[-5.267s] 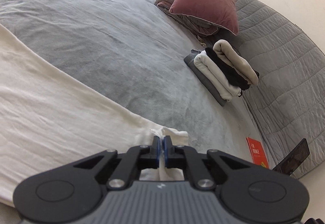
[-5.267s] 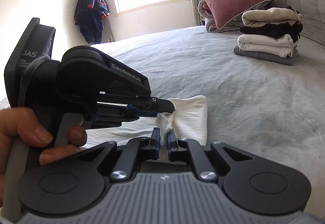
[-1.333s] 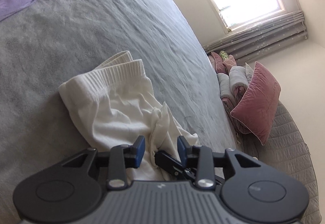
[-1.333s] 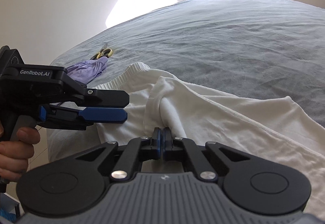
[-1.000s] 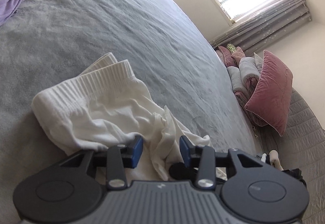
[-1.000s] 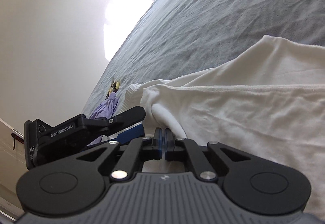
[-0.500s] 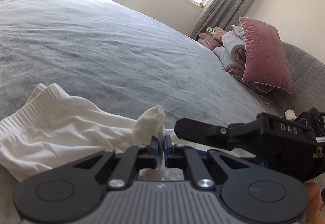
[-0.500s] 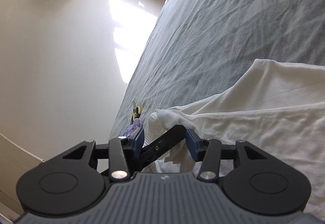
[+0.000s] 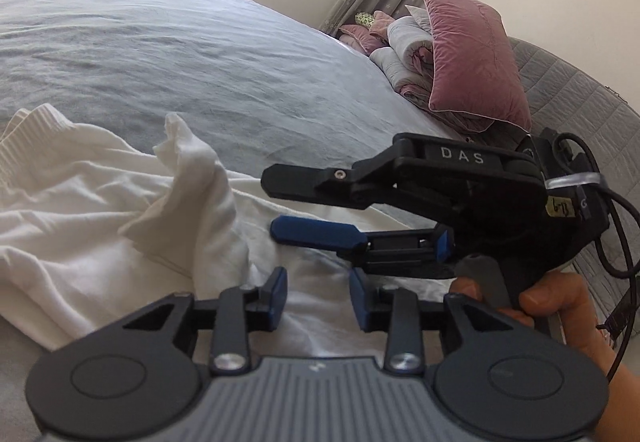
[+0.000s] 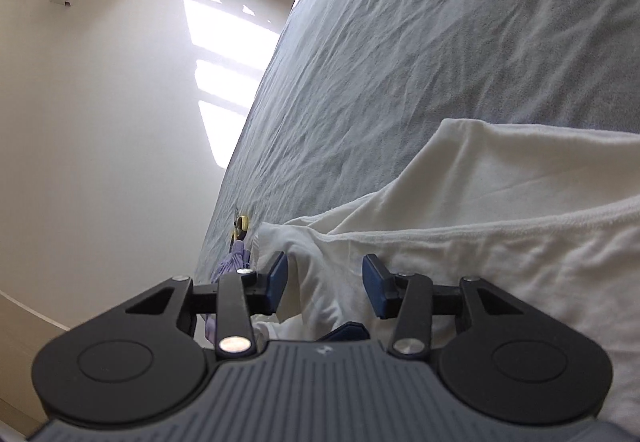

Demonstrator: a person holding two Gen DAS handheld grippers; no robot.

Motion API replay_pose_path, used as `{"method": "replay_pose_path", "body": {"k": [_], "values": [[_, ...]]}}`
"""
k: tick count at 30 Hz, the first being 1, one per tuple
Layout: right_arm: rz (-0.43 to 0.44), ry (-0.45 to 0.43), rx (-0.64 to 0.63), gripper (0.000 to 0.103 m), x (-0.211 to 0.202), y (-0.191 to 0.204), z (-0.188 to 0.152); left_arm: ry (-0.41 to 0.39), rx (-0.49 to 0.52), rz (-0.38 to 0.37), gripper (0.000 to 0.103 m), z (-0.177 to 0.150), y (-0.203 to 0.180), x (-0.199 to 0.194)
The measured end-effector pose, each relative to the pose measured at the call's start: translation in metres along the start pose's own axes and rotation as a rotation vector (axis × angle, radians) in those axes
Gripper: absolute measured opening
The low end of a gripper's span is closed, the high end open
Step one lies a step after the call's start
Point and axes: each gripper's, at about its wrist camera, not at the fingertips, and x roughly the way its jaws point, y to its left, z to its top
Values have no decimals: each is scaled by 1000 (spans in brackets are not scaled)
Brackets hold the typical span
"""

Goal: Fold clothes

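Bed (image 9: 200, 53): white garment (image 9: 80, 234) rumpled at the near edge, long axis left-right. Left hand-held gripper (image 9: 318, 298) just opened, spread over cloth, nothing pinched. Right hand-held gripper (image 10: 324, 284) also spread and empty. Raised fold sits front-left of my left, nearer it.

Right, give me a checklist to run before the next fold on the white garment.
1. Left gripper open, its jaws just opened, nothing pinched: ok.
2. Right gripper open, cloth between its fingers but not pressed: ok.
3. White garment lying flat: not ok, a peak of cloth stands up and it is bunched.
4. Grey bedspread beyond the garment bare: ok.
5. Purple cloth apart from the garment: cannot tell.
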Motion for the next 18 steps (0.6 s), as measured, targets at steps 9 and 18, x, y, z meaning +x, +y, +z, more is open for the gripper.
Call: {"method": "replay_pose_path", "body": {"k": [9, 18], "values": [[-109, 54, -257, 47, 7, 42, 1, -191, -114, 152, 44, 0, 23, -49], [-214, 80, -506, 47, 49, 76, 0, -178, -220, 183, 44, -2, 46, -53]]}}
